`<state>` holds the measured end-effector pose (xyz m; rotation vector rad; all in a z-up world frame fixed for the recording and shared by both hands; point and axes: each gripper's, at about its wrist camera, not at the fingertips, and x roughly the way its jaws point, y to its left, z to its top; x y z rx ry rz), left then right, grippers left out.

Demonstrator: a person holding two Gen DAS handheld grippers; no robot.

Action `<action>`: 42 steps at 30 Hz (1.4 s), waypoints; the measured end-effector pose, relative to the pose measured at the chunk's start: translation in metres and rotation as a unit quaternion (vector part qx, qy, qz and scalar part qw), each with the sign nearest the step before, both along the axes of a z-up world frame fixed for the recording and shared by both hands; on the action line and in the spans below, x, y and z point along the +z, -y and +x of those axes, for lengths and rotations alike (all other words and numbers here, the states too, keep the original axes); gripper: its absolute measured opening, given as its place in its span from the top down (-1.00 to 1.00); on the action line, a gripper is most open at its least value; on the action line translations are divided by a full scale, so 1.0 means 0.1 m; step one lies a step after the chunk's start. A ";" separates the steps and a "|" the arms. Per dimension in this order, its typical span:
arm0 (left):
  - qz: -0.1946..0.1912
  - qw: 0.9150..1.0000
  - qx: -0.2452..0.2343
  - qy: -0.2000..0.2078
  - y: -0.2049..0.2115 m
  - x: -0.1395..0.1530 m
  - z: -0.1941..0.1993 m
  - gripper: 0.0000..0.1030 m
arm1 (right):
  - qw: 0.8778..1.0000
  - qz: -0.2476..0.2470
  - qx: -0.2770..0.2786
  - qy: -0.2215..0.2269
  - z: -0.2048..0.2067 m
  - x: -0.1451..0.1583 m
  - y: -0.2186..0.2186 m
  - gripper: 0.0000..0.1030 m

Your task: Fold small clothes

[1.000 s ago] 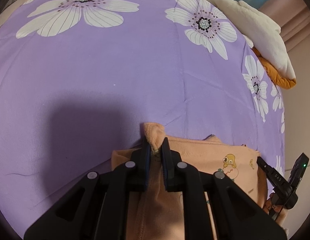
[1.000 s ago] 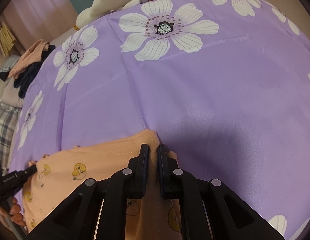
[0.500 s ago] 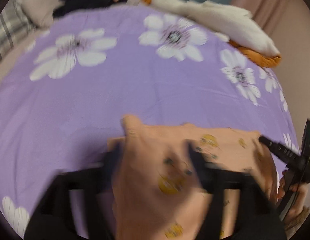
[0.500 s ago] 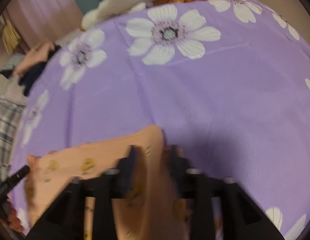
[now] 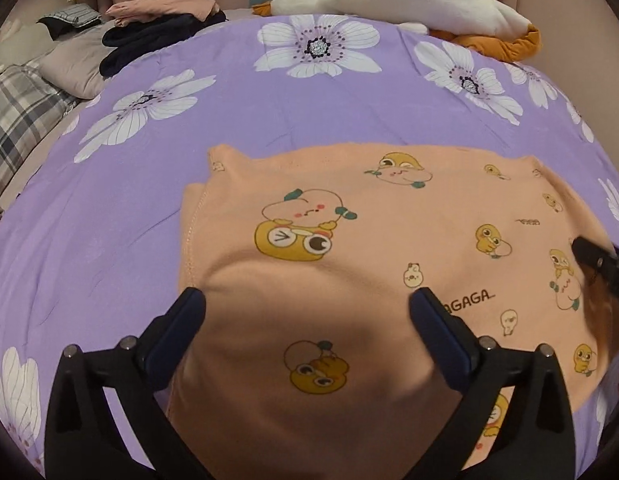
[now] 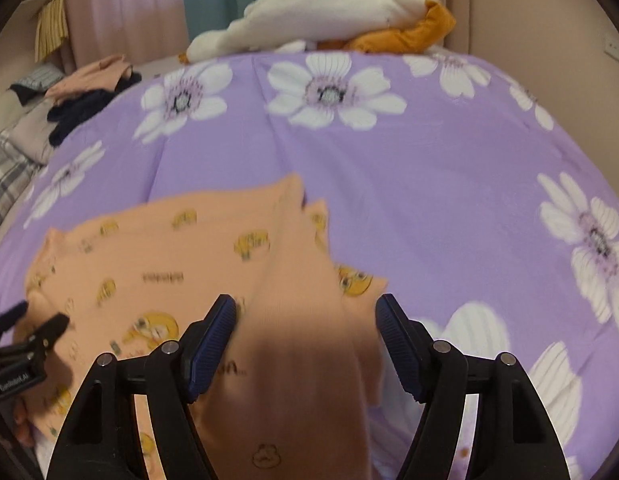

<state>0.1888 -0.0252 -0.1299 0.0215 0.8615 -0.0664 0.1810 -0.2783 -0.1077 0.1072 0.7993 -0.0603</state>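
Lying soft and rumpled, the peach cartoon-print garment [image 5: 349, 264] sits beneath both just-opened, empty tongs [image 5: 307, 312] [image 6: 305, 320].

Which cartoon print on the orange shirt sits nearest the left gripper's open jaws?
The yellow duck print between the left gripper fingers, low on the orange shirt. The bigger winking duck lies farther up, and the small ducks sit off to the right.

Soft indoor light, fisheye-bent dark edges, shadows near the lens — right view motion-blurred
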 end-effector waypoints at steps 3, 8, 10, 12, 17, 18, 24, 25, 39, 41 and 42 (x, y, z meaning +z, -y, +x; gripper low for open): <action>-0.004 1.000 0.003 0.000 -0.03 -0.02 0.01 -1.00 | 1.000 0.001 -0.004 -0.003 -0.02 -0.09 -0.01 -0.53; 0.013 1.000 0.004 0.005 0.03 -0.02 -0.03 -1.00 | 0.999 0.027 -0.008 -0.020 0.02 -0.19 0.06 -0.96; 0.013 1.000 0.003 0.007 0.03 -0.02 -0.03 -1.00 | 0.999 0.021 -0.007 -0.022 0.03 -0.19 0.04 -0.98; 0.010 1.000 0.003 0.004 0.01 -0.02 -0.02 -1.00 | 1.000 0.012 -0.007 -0.027 0.04 -0.20 0.00 -0.98; 0.011 1.000 0.003 0.005 0.03 -0.02 -0.02 -1.00 | 1.000 0.012 -0.008 -0.027 0.03 -0.21 -0.01 -0.98; 0.011 1.000 0.003 0.005 0.03 -0.02 -0.02 -1.00 | 1.000 0.012 -0.008 -0.027 0.03 -0.21 0.00 -0.98; 0.011 1.000 0.004 0.005 0.02 -0.02 -0.02 -1.00 | 1.000 0.008 -0.010 -0.026 0.03 -0.21 -0.01 -0.98; 0.011 1.000 0.003 0.005 0.02 -0.01 -0.02 -1.00 | 1.000 0.007 -0.010 -0.026 0.03 -0.21 -0.01 -0.98; 0.011 1.000 0.004 0.005 0.02 -0.02 -0.02 -1.00 | 1.000 0.009 -0.015 -0.025 0.02 -0.21 0.00 -0.98; 0.012 1.000 0.004 0.005 0.02 -0.02 -0.02 -1.00 | 1.000 0.008 -0.015 -0.025 0.02 -0.21 0.00 -0.99; 0.012 1.000 0.004 0.005 0.02 -0.01 -0.02 -1.00 | 1.000 0.009 -0.015 -0.025 0.02 -0.21 0.00 -0.98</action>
